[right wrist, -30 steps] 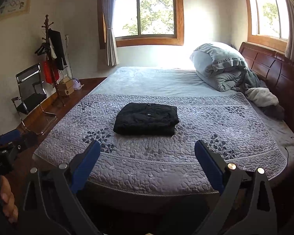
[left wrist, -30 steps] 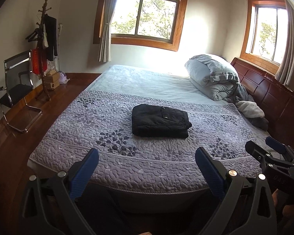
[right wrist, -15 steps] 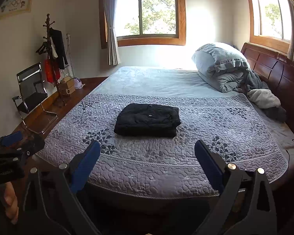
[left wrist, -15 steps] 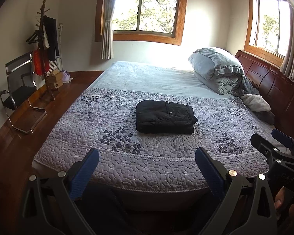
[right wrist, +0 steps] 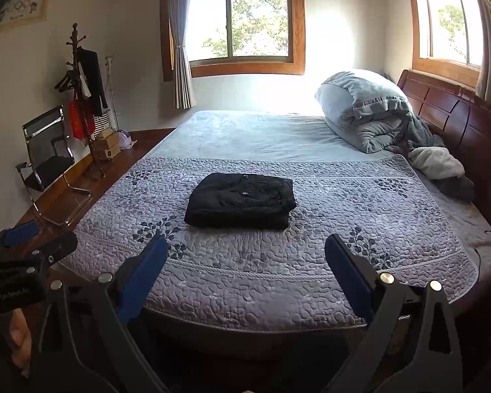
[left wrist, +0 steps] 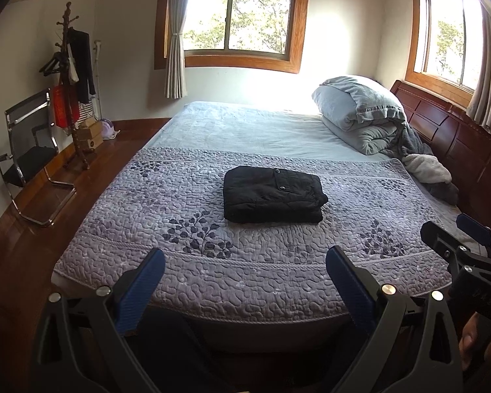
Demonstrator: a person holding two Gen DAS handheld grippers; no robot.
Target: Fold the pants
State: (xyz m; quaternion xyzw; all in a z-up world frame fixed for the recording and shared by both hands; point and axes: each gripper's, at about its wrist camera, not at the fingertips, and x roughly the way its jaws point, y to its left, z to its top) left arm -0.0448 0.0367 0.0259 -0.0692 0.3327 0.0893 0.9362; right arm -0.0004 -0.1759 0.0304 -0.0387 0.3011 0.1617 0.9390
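On the quilt (left wrist: 252,262) lie folded black pants (left wrist: 271,195), well clear of left gripper (left wrist: 245,281) and right gripper (right wrist: 245,275), both spread wide, empty.

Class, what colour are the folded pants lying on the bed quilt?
Black. The folded pants show best in the right wrist view, against the grey-purple quilt.

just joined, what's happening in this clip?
A person holds a gripper in each hand, facing a bed. The black pants lie folded into a compact stack on the quilted bedspread, with nothing touching them. The left gripper and the right gripper are both open and empty, held near the bed's edge, short of the pants. Judging by the stack, the folding looks done.
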